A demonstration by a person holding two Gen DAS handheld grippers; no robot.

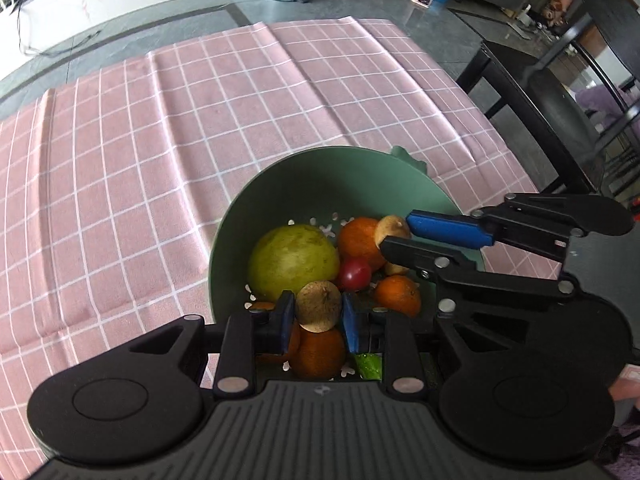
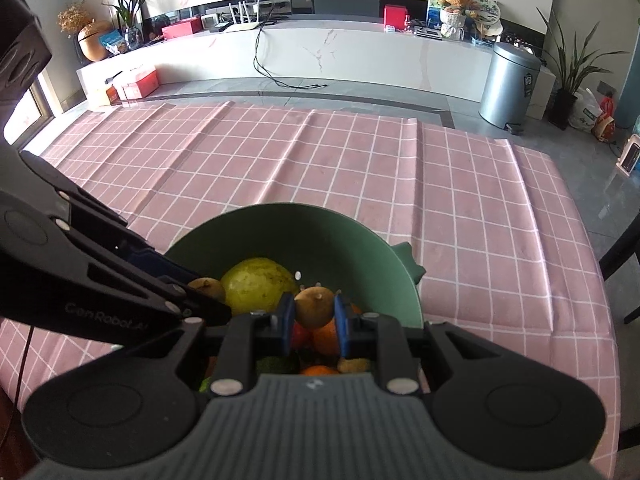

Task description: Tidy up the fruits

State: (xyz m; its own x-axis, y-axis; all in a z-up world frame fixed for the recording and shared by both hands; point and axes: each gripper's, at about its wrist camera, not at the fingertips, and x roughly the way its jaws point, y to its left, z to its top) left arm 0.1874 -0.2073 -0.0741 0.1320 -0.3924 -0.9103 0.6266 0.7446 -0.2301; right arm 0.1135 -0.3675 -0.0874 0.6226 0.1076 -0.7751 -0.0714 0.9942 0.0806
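A green colander bowl [image 1: 280,184] stands on the pink checked cloth and holds a large green-yellow fruit [image 1: 292,262], oranges [image 1: 358,240], a red cherry tomato [image 1: 354,274] and small brown fruits. My left gripper [image 1: 318,312] is shut on a small brown round fruit [image 1: 318,306] just above the bowl's fruit. My right gripper [image 2: 314,318] is shut on another small brown fruit [image 2: 314,307] over the same bowl [image 2: 280,232]. The right gripper also shows in the left wrist view [image 1: 400,236], holding its brown fruit [image 1: 390,228].
The pink checked tablecloth [image 1: 160,140] spreads left and beyond the bowl. A black chair [image 1: 560,120] stands at the table's right edge. A metal bin [image 2: 512,84] and a white counter [image 2: 320,52] stand beyond the table.
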